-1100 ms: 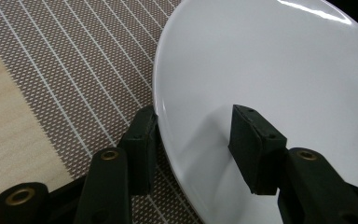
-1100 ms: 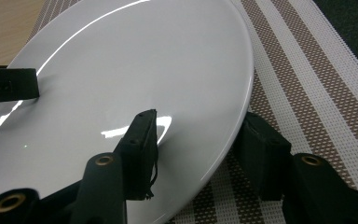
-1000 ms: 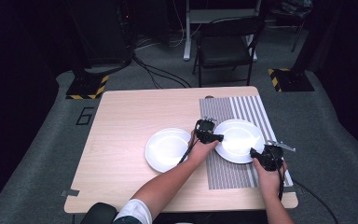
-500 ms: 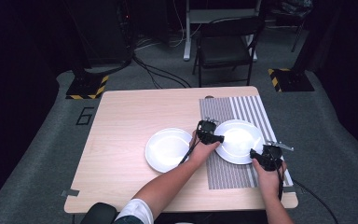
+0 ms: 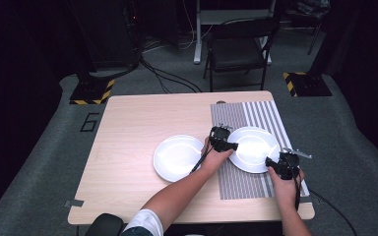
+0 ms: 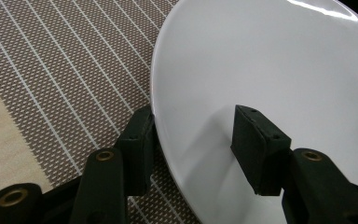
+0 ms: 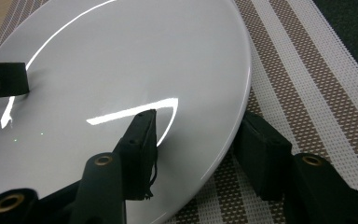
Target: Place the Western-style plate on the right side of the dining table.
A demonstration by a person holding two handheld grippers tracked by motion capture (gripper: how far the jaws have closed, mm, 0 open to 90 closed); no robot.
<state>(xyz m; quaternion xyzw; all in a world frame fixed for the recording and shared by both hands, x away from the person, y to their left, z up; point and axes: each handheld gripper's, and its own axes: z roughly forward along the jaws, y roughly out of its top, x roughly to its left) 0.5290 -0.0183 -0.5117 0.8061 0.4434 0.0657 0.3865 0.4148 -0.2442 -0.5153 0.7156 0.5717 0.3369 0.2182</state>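
Left gripper (image 5: 225,139) straddles the left rim of the plate (image 5: 254,149), one jaw under the edge against the mat (image 5: 246,184) and one above the well; in the left gripper view the upper pad (image 6: 259,147) seems to stand slightly clear of the glaze, so whether it bites cannot be told, and the jaws have just been opening slightly with the rim between them. Right gripper (image 5: 281,165) is clamped on the near right rim, its jaws drawn close, one pad (image 7: 140,151) on top and the other beneath. Plate sits on the striped mat at the right of the table (image 5: 128,147), with a second plate (image 5: 178,157) just left of it on bare wood. Judged from its sheen and sharp highlights, the plate is glazed ceramic: rigid, moderately heavy, slippery and liable to chip or break if dropped. Its thin, upswept rim is the only purchase; opposed grips on two sides, as here, should keep it level. Mat is a coarse woven mesh in brown and white stripes, likely giving some friction; the table is pale wood laminate, smooth and flat.
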